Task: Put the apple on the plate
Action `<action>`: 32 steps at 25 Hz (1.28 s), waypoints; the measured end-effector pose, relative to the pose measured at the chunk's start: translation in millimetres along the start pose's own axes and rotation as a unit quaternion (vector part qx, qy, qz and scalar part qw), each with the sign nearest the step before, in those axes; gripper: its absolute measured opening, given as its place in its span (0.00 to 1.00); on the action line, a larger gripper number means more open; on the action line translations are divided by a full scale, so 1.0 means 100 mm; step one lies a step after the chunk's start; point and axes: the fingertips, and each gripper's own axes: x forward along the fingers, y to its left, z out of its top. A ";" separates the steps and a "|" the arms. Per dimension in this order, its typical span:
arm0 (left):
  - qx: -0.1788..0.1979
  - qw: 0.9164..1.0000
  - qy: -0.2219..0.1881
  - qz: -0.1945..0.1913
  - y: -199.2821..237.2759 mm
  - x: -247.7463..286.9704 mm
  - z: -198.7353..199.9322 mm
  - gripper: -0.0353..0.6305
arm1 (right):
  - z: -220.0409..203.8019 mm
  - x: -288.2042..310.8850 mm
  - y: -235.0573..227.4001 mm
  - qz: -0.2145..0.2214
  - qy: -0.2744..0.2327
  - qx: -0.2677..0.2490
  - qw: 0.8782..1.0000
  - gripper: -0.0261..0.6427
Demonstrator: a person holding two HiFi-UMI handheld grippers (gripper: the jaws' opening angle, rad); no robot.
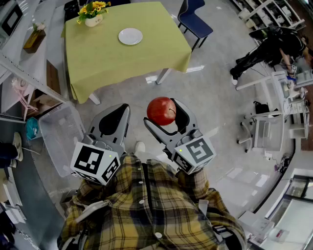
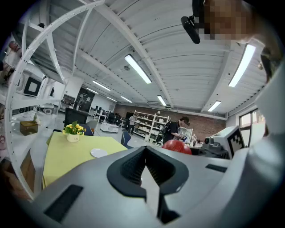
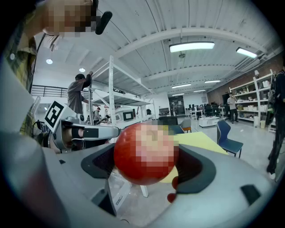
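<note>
One apple, red, round and glossy, clamped between the two dark ribbed pads of the right gripper, jaws spread wide round it; held above the grey floor, on the near side of the table and well apart from the plate. One plate, white, round, flat and bare, lying toward the far edge of the one table, itself draped in a smooth yellow-green cloth; one white pot of yellow flowers at the far left corner. Left gripper just left of the right one, jaws pressed together on nothing; grey shells smooth, inner pads ridged. Two marker cubes, one per gripper, printed with black-and-white squares. One blue chair right of the table; one clear plastic bin on the floor at left.
</note>
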 end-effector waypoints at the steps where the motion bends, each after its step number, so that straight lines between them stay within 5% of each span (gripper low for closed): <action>1: 0.002 1.000 -0.002 0.000 -0.02 0.01 0.01 0.06 | 0.02 -0.01 0.00 0.002 -0.003 0.000 1.000 0.62; 20: 0.014 0.999 -0.013 0.032 -0.62 0.22 -0.10 0.06 | -0.06 -0.52 -0.34 0.052 -0.025 0.013 0.998 0.62; 32: 0.007 0.999 0.007 0.038 -0.60 0.40 -0.26 0.06 | -0.21 -0.46 -0.50 0.062 -0.009 0.031 0.998 0.62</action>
